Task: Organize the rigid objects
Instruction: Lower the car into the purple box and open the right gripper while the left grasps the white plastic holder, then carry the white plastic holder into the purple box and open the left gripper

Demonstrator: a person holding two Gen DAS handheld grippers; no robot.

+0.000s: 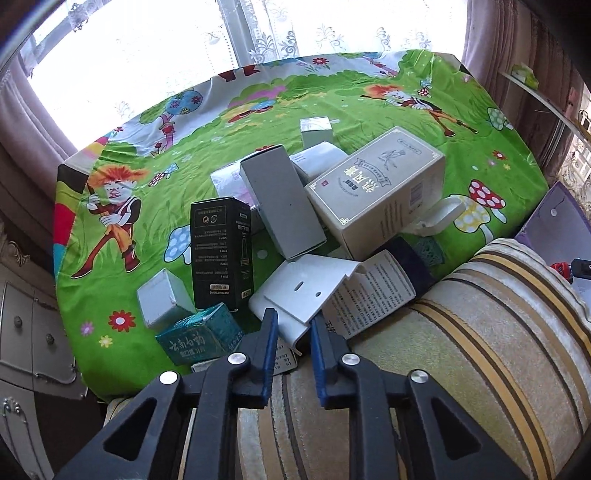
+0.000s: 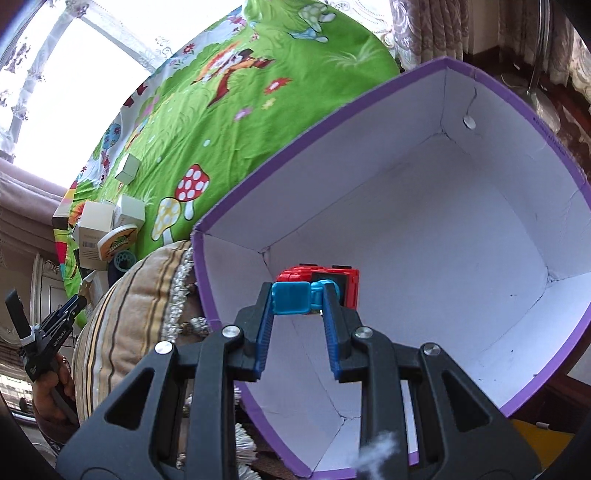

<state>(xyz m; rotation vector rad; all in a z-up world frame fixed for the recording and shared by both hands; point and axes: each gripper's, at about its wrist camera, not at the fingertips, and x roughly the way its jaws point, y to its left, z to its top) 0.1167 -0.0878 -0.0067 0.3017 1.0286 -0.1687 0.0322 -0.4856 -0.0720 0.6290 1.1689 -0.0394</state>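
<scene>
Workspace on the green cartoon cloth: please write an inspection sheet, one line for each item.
Surface: green cartoon-print cloth over a table.
Job's things: red and blue plastic toy; white bent cardboard piece; purple-rimmed white cardboard box, otherwise empty.
Clutter: black printed carton, grey carton, large beige carton, teal carton, piled loosely.
Grippers: left gripper shut on the white piece's edge; right gripper shut on the toy, inside the box.
Cables: nothing seen.
Surroundings: striped beige cushion, lace curtain.
</scene>
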